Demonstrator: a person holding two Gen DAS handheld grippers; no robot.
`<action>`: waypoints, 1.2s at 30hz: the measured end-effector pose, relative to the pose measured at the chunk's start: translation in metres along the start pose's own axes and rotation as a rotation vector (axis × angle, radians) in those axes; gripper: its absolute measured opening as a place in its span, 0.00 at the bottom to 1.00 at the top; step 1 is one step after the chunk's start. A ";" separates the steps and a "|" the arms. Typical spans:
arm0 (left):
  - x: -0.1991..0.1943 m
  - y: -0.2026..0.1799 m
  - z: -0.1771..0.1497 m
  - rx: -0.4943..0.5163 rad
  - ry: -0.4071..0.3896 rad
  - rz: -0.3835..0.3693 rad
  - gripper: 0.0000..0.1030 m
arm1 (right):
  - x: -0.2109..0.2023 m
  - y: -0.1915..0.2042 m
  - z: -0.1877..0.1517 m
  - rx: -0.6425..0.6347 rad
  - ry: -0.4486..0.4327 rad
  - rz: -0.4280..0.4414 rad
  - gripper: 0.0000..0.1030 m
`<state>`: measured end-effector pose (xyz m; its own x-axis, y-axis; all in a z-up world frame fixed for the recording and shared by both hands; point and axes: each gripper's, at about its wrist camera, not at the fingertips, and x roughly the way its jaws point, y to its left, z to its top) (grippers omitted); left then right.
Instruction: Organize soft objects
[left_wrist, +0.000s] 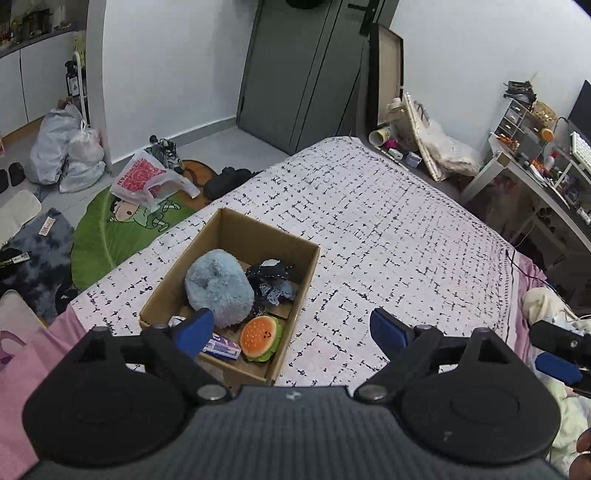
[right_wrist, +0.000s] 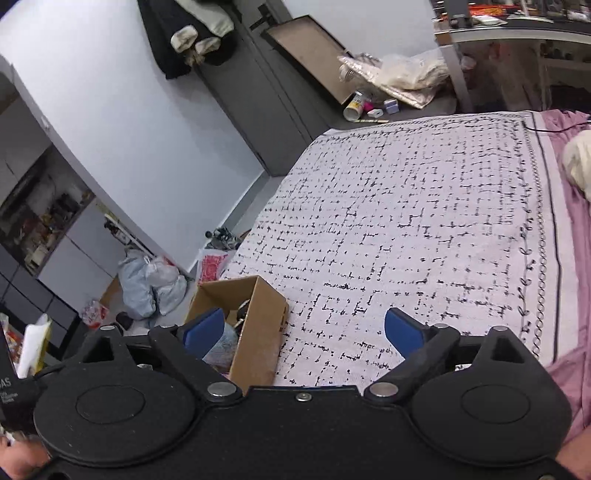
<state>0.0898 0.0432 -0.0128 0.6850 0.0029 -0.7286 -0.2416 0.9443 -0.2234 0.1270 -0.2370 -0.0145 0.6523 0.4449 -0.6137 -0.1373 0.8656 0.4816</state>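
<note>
A brown cardboard box (left_wrist: 236, 236) sits on the bed (left_wrist: 388, 229), which has a white blanket with little black marks. Inside the box lie a fluffy blue plush toy (left_wrist: 218, 286), a dark blue spotted cloth (left_wrist: 271, 282), a soft burger toy (left_wrist: 260, 338) and a small purple and white packet (left_wrist: 221, 347). The left tongs (left_wrist: 291, 330) hang over the near end of the box, wide open and holding nothing. The right tongs (right_wrist: 304, 332) hang over the blanket just beside the box, also wide open and empty. On the floor past the bed lies a green leaf rug (left_wrist: 110, 236).
</note>
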 end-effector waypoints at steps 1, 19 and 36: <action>-0.004 -0.001 0.000 0.006 0.000 0.003 0.92 | -0.006 0.000 0.000 -0.003 -0.007 -0.003 0.98; -0.077 -0.013 -0.019 0.067 -0.022 0.005 0.99 | -0.081 0.018 -0.014 -0.081 -0.004 -0.072 1.00; -0.114 -0.019 -0.042 0.162 -0.012 0.035 0.99 | -0.115 0.060 -0.039 -0.178 0.015 -0.081 1.00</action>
<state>-0.0122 0.0111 0.0475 0.6864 0.0399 -0.7261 -0.1520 0.9843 -0.0895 0.0146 -0.2275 0.0609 0.6554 0.3748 -0.6557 -0.2158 0.9249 0.3129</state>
